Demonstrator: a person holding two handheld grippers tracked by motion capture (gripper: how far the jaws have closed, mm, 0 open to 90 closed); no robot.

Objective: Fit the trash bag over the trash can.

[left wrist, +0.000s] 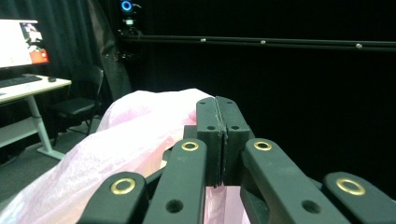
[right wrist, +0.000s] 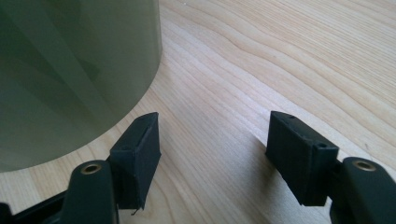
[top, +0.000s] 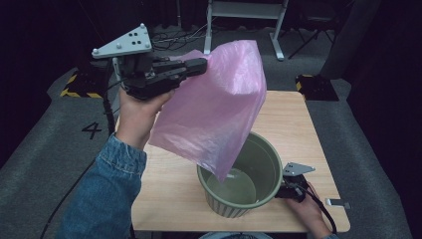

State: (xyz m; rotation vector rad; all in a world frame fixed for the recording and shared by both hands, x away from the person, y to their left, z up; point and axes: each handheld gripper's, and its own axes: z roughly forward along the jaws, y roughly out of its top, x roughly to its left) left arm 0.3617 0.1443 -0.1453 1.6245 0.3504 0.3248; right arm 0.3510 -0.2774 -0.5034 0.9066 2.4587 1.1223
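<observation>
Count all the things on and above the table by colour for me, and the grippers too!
Pink: 1, the plastic bag
Green: 1, the waste bin
Black grippers: 2, the left gripper pinching the bag, the right gripper open beside the bin
Total: 4

Gripper clamped on pink bag.

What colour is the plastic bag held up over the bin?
Pale translucent pink bag; the high view shows it best.
</observation>
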